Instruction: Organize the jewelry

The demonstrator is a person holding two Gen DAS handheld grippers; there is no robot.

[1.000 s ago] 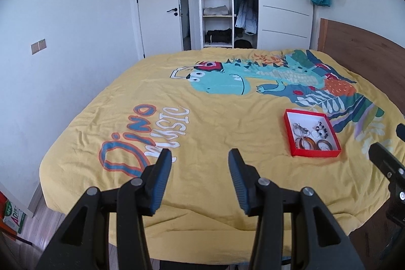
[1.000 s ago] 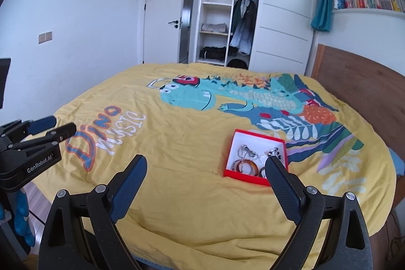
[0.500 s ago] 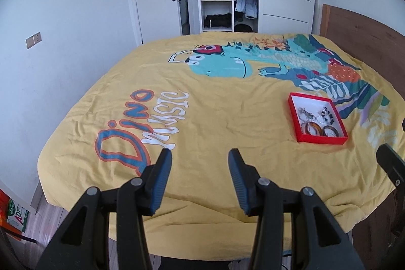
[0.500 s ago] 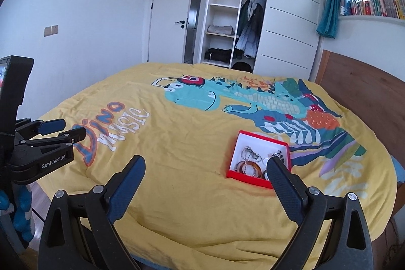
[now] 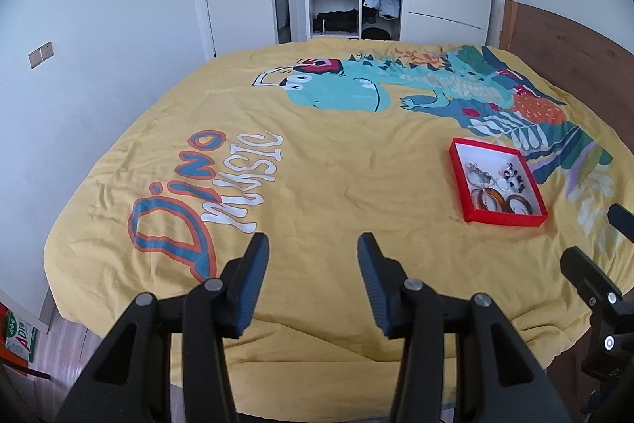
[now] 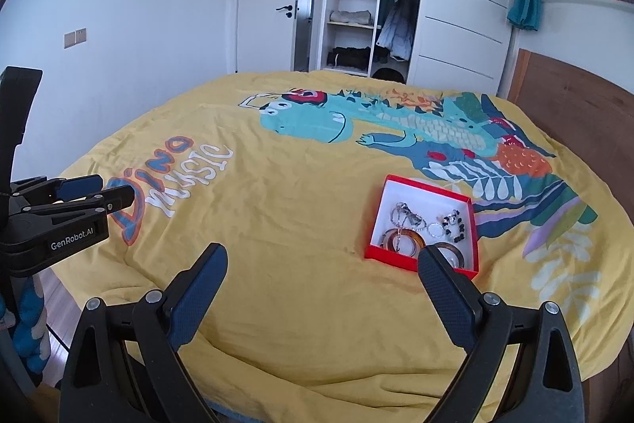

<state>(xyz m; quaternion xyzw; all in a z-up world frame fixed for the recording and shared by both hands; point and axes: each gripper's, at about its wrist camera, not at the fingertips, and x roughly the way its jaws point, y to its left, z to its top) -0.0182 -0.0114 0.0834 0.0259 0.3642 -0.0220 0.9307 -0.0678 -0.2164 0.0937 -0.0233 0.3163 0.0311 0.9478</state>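
A shallow red box (image 6: 424,224) sits on the right of the yellow bedspread (image 6: 297,224), holding bangles, rings and beads together. Both the left gripper (image 5: 313,264) and right gripper (image 6: 323,268) hover near, released, empty. Sorted or awaiting sorting, I cannot tell.

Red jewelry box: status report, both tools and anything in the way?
Left tool open, empty. Right tool open wide, empty, short of the red jewelry box. Box open on the yellow bedspread, bangles and chains inside. Nothing blocking.
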